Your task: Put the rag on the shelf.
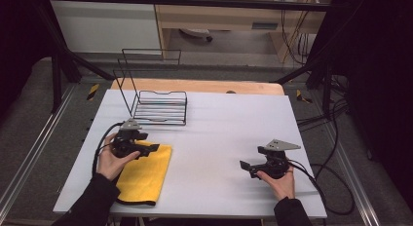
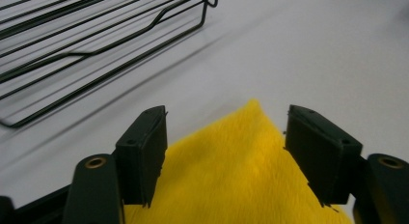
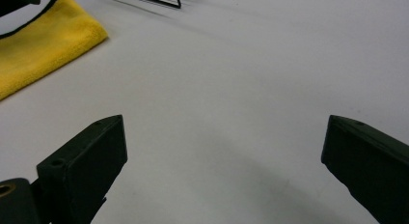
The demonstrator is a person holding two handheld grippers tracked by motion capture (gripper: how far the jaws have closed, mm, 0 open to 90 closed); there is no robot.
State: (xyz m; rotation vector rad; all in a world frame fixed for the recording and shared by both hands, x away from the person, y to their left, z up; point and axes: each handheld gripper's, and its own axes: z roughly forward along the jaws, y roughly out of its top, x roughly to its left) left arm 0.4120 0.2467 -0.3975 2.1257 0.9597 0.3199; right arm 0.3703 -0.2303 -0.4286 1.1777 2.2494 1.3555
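A folded yellow cloth (image 1: 146,175) lies flat near the front left of the white table (image 1: 219,123). My left gripper (image 1: 152,149) hovers over the cloth's far right corner, held by a hand. In the left gripper view that gripper (image 2: 224,122) is open, and the cloth's pointed corner (image 2: 231,175) lies between and below the two jaws, which stand apart from it. My right gripper (image 1: 246,166) rests low at the front right, pointing left. It (image 3: 224,132) is wide open with bare tabletop between the jaws. The cloth (image 3: 38,45) lies far off at its upper left.
A black wire rack (image 1: 158,106) stands at the back left of the table, just beyond the left gripper; its wires (image 2: 96,35) run close ahead of that gripper. Cables trail off both grippers. A wooden board (image 1: 204,85) borders the table's far edge.
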